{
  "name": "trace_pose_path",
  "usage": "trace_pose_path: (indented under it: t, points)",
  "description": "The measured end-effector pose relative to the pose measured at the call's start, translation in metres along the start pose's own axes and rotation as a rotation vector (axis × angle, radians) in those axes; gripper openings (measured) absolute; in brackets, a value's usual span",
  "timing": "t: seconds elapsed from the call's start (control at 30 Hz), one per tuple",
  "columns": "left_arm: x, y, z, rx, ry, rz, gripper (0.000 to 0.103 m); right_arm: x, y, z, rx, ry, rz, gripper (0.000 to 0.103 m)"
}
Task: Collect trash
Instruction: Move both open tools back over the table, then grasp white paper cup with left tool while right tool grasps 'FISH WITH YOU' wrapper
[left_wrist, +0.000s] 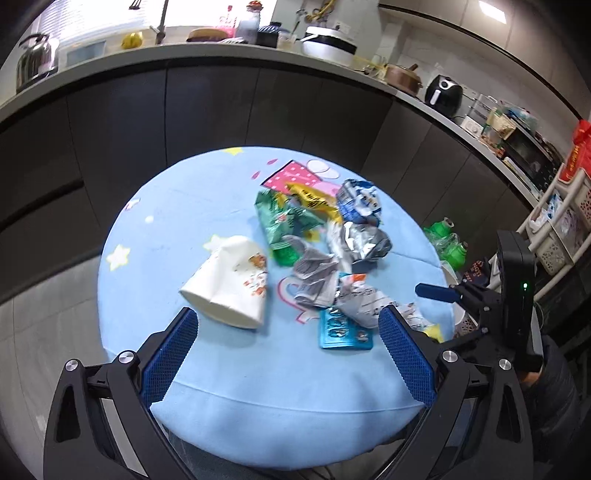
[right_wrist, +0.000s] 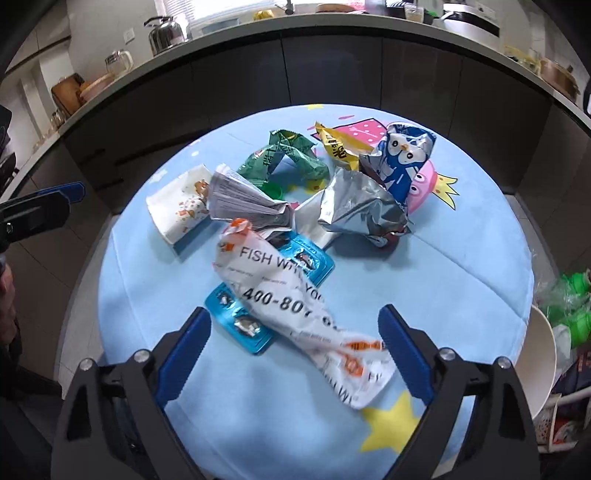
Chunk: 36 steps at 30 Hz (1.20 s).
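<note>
Lay heaped mid-bench: white "FISH" wrapper (right_wrist: 295, 317) across a blue blister pack (right_wrist: 240, 325), silver foil bag (right_wrist: 362, 210) and green wrapper (right_wrist: 284, 158) behind, tipped paper cup (left_wrist: 229, 284) leftward. Rested on a round blue-clothed bench (right_wrist: 461, 280). Hovered above, jaws wide apart, empty: right gripper (right_wrist: 295, 332), left gripper (left_wrist: 288, 332).

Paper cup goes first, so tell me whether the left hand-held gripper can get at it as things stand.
Probably yes. The left hand-held gripper is open just short of the paper cup, which lies on its side apart from the wrapper pile, with nothing between them.
</note>
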<state>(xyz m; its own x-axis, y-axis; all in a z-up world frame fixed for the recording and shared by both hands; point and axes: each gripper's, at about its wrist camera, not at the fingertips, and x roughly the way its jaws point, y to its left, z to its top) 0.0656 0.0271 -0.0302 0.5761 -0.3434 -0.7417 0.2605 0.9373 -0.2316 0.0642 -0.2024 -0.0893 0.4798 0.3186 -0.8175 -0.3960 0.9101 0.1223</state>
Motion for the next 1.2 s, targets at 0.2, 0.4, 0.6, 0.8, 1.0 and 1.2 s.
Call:
trace_pose_path:
  t: [0.2,0.4,0.6,0.8,1.0,1.2]
  points:
    - [0.028,0.030,0.011,-0.030,0.033,0.019,0.094,0.017,-0.007,0.004,-0.042,0.049,0.004,0.077]
    - [0.076,0.066,0.035,-0.079,0.116,-0.054,0.093,0.018,-0.005,-0.004,-0.016,0.063,0.033,0.027]
    - [0.105,0.095,0.038,-0.210,0.196,-0.149,0.077,-0.009,-0.001,-0.013,0.042,-0.009,0.026,0.023]
    - [0.120,0.097,0.030,-0.231,0.252,-0.184,0.063,-0.020,0.000,-0.013,0.101,-0.057,0.018,0.023]
    - [0.110,0.086,0.028,-0.204,0.244,-0.203,0.043,-0.022,0.000,-0.014,0.135,-0.070,0.018,0.023]
    - [0.101,0.067,0.030,-0.160,0.221,-0.146,0.032,-0.025,0.003,-0.016,0.158,-0.086,0.005,0.023]
